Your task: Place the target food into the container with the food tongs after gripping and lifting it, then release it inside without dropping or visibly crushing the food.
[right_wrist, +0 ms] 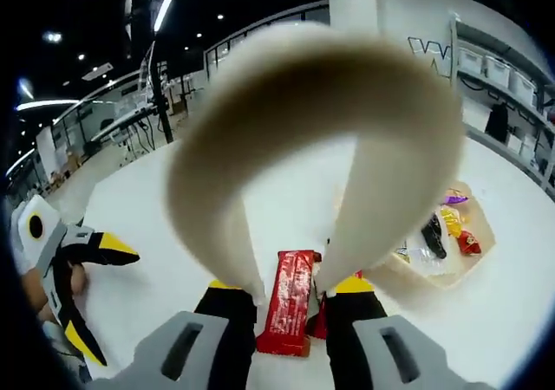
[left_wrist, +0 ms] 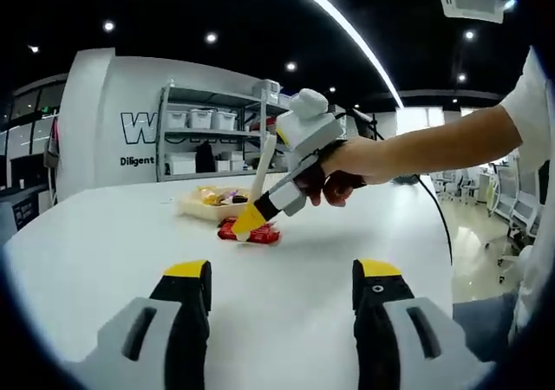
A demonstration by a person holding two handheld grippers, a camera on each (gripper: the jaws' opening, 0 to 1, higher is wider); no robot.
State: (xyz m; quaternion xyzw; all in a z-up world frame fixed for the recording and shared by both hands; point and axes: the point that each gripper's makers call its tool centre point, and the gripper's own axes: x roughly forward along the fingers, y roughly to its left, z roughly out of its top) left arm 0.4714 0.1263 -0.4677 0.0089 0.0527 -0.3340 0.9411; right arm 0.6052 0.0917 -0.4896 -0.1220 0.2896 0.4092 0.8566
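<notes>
Gripping step: the food tongs are coming down around the red snack bar, not yet lifted.

The right tongs (right_wrist: 290, 302) are clamping the cream food tongs (right_wrist: 312, 147), squeezing their two arms down so the tips are straddling the red snack bar (right_wrist: 288, 302), which is lying flat on the white bench (right_wrist: 173, 208); whether the tips are already pinching it I cannot tell. In the left gripper view the same bar (left_wrist: 250, 231) is sitting on the bench just in front of the shallow container (left_wrist: 195, 204), which is already holding several wrapped snacks. The left tongs (left_wrist: 284, 279) are standing wide apart, holding nothing, hovering over bare bench. Next, I judge, the move is calling for a gentle, even squeeze, a straight lift, then a short carry over the container rim before easing off.
</notes>
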